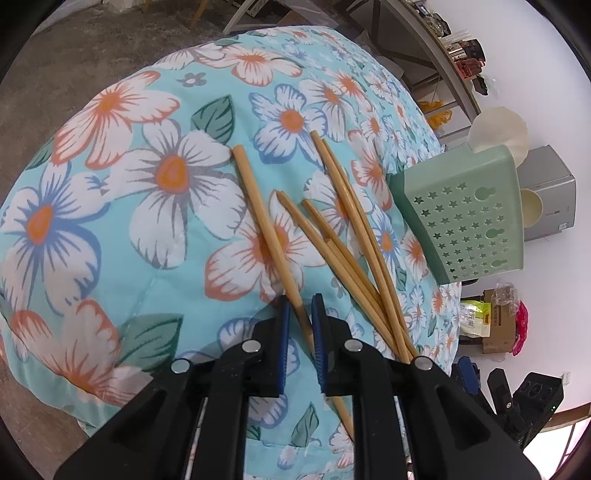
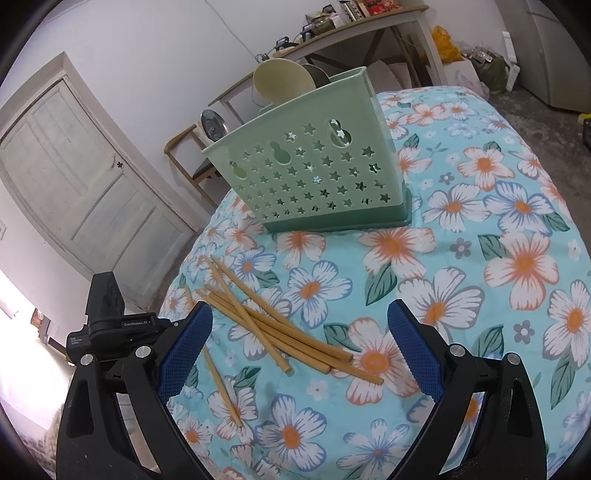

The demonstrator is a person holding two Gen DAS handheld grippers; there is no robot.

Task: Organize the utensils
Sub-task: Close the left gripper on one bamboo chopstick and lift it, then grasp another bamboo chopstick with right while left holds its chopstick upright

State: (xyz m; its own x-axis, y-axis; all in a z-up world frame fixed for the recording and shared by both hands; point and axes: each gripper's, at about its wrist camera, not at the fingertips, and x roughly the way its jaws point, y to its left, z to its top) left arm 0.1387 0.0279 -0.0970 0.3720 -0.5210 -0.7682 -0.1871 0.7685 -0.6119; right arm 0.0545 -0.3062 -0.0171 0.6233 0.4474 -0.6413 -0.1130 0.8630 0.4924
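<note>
Several wooden chopsticks lie crossed in a loose pile on the floral tablecloth. One chopstick lies apart, and its thin end runs between the blue pads of my left gripper. Those pads stand a narrow gap apart, low over the cloth, and do not pinch it. A green utensil holder with star holes stands upright at the right. In the right wrist view my right gripper hovers wide open over the chopstick pile, holding nothing. The single chopstick lies at the lower left, and the holder stands beyond.
The table edge drops away close behind the holder and on the left. A cream plate and a wooden chair stand past it. A door is at the left, shelves at the back. Boxes sit on the floor.
</note>
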